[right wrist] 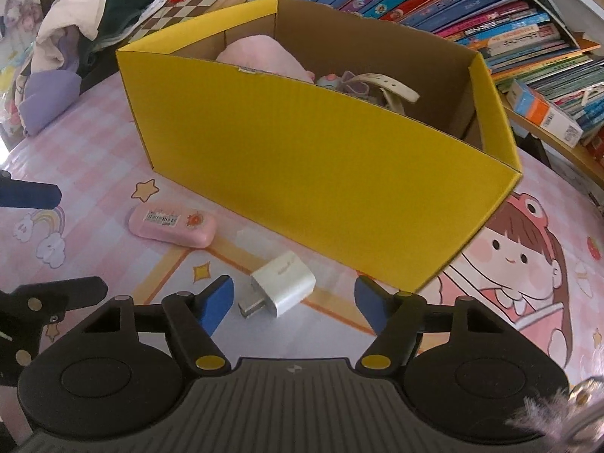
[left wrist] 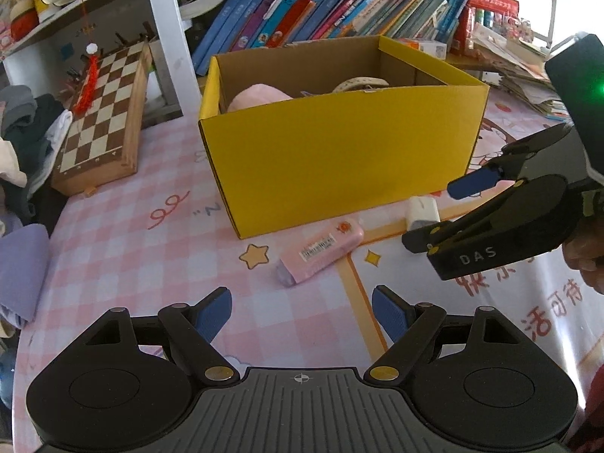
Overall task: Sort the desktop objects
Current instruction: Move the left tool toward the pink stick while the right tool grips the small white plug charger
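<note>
A yellow cardboard box (left wrist: 339, 158) (right wrist: 302, 173) stands open on the pink checked table cover, with a pink soft item (right wrist: 264, 56) and a beige strap (right wrist: 392, 88) inside. In front of it lie a pink case (left wrist: 321, 251) (right wrist: 171, 224) and a white charger plug (right wrist: 283, 287) (left wrist: 422, 209). My left gripper (left wrist: 302, 309) is open just short of the pink case, nothing between its fingers. My right gripper (right wrist: 294, 302) is open too. The charger lies between its blue pads, and neither pad touches it.
A chessboard (left wrist: 102, 113) leans at the back left beside a white shelf post (left wrist: 170, 37). Books (left wrist: 321, 7) line the shelf behind the box. A clothes pile (right wrist: 75, 30) and a purple cloth (left wrist: 22, 268) lie at the left. A small orange-and-white carton (right wrist: 543, 113) lies at the right.
</note>
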Demonstrator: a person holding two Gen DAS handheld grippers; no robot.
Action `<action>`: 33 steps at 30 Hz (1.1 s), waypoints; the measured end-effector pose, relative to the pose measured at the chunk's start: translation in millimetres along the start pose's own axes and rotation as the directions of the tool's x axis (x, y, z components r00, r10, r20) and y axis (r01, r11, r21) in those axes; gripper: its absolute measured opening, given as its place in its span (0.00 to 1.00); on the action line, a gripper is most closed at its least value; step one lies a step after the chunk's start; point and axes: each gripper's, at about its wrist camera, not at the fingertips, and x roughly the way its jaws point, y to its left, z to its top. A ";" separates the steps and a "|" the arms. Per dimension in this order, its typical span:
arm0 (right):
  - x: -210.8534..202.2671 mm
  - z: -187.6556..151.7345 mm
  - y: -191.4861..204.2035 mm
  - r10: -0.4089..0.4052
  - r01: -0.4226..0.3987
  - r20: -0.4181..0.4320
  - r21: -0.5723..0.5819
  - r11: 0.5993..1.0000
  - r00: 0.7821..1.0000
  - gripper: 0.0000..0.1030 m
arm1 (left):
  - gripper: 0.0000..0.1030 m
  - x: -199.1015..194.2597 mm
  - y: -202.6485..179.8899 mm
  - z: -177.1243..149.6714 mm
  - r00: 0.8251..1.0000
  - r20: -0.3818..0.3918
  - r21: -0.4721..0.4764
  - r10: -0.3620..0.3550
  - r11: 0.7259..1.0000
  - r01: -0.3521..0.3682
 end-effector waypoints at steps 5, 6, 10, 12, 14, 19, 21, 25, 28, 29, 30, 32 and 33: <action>11.9 4.0 -1.2 0.018 -0.018 -0.018 0.001 1.000 1.000 0.59 | 0.81 5.9 1.3 3.6 1.000 -0.011 0.004 0.010 1.000 -0.010; 12.9 4.7 -1.8 0.024 -0.024 -0.016 0.003 1.000 1.000 0.58 | 0.81 7.1 2.3 4.4 1.000 -0.012 0.003 0.011 1.000 -0.011; 15.6 6.6 -4.0 0.056 -0.056 -0.004 0.002 0.998 0.998 0.49 | 0.81 13.5 5.5 7.8 1.000 -0.017 -0.006 0.017 1.000 -0.017; 14.9 6.8 -4.4 0.074 -0.074 0.001 -0.005 0.997 0.997 0.42 | 0.81 18.2 6.5 10.1 1.000 -0.020 -0.010 0.010 1.000 -0.010; 13.6 7.3 -4.7 0.085 -0.085 0.002 -0.012 0.996 0.996 0.34 | 0.81 22.9 6.6 12.6 1.000 -0.022 -0.010 0.006 1.000 -0.006; 12.2 6.6 -6.7 0.094 -0.094 -0.001 -0.006 0.996 0.996 0.34 | 0.81 34.4 6.2 18.7 1.000 -0.031 0.000 0.001 1.000 -0.001; 12.4 6.9 -6.3 0.098 -0.098 -0.002 -0.012 0.995 0.995 0.36 | 0.81 39.3 7.2 20.8 0.999 -0.037 0.004 0.003 1.000 -0.003; 13.4 7.1 -5.1 0.105 -0.105 0.002 -0.016 0.994 0.995 0.40 | 0.81 43.7 9.1 24.1 0.999 -0.041 0.005 0.005 1.000 -0.005; 14.9 7.0 -3.0 0.099 -0.099 0.009 -0.029 0.995 0.995 0.37 | 0.81 45.5 10.1 25.6 0.999 -0.043 0.008 0.004 1.000 -0.004; 14.9 7.2 -3.5 0.097 -0.097 0.011 -0.031 0.995 0.995 0.34 | 0.81 46.1 10.3 25.6 0.999 -0.045 0.010 0.004 1.000 -0.003; 14.9 7.4 -3.9 0.096 -0.095 0.013 -0.033 0.995 0.995 0.34 | 0.81 46.7 10.6 25.7 0.999 -0.046 0.012 0.003 1.000 -0.002; 13.5 6.7 -5.4 0.079 -0.079 0.007 -0.023 0.997 0.997 0.33 | 0.81 47.8 11.0 26.2 0.999 -0.047 0.013 -0.001 1.000 0.001; 11.6 5.7 -7.5 0.074 -0.074 0.006 -0.009 0.997 0.997 0.33 | 0.81 48.5 11.2 26.8 0.999 -0.046 0.013 -0.004 1.000 0.004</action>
